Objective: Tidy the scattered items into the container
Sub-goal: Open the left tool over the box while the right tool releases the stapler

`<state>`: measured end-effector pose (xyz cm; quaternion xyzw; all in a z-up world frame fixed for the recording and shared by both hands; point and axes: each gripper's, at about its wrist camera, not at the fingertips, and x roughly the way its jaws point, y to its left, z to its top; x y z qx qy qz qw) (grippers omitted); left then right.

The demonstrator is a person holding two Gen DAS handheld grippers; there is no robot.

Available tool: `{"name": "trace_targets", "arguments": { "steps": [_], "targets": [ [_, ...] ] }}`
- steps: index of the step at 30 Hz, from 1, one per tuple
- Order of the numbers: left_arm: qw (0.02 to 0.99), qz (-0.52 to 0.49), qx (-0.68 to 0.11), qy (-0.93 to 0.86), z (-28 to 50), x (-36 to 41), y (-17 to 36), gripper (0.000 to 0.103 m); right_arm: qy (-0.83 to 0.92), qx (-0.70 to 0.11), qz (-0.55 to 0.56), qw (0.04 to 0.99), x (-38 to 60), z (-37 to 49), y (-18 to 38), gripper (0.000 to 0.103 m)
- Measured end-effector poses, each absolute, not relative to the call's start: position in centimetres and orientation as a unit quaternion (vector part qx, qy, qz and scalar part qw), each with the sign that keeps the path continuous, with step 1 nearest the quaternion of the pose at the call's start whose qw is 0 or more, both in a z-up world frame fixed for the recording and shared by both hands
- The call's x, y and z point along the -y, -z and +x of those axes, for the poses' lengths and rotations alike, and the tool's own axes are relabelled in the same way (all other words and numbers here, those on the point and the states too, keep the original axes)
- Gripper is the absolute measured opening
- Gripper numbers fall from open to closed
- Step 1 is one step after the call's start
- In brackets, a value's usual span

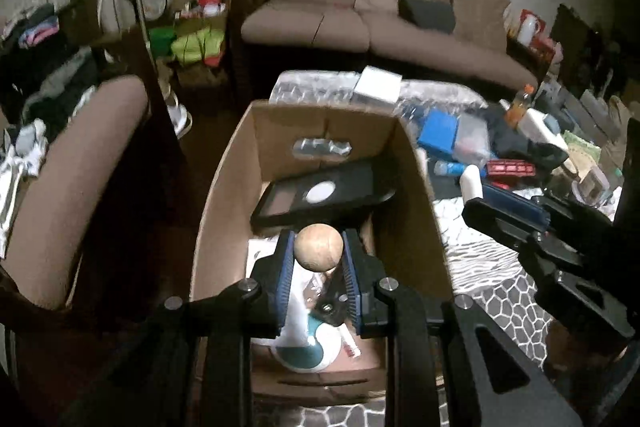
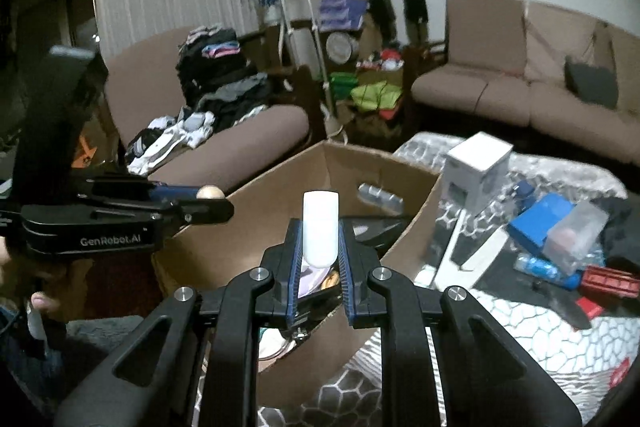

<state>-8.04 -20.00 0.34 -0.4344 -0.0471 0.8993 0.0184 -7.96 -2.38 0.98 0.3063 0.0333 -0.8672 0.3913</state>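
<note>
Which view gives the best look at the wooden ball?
The left wrist view: the wooden ball sits large between the left gripper pads. The right wrist view shows only a sliver of it from the side.

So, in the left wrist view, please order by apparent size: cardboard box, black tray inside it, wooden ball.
1. cardboard box
2. black tray
3. wooden ball, smallest, though nearness to the camera enlarges it

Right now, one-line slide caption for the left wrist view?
Left gripper holds a wooden ball above the open cardboard box, right gripper alongside.
</note>
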Motion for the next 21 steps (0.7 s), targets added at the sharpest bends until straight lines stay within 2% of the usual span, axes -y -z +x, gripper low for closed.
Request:
{"name": "trace_targets", "arguments": {
  "steps": [10,12,21],
  "targets": [
    [0.015,-0.522,0.073,-0.849,-12.2,21.5,5.1,0.024,0.791,-0.025,0.48,0.38,8.4,-15.6,2.8,0.016],
    [-0.017,-0.528,0.047,-0.848,-12.6,21.5,5.5,0.024,0.776,-0.039,0.509,0.372,9.4,-16.7,3.8,0.016],
    [-0.029,-0.56,0.051,-0.826,-12.5,21.9,6.5,0.024,0.728,-0.063,0.583,0.354,11.8,-18.4,6.8,0.016]
  ]
}}
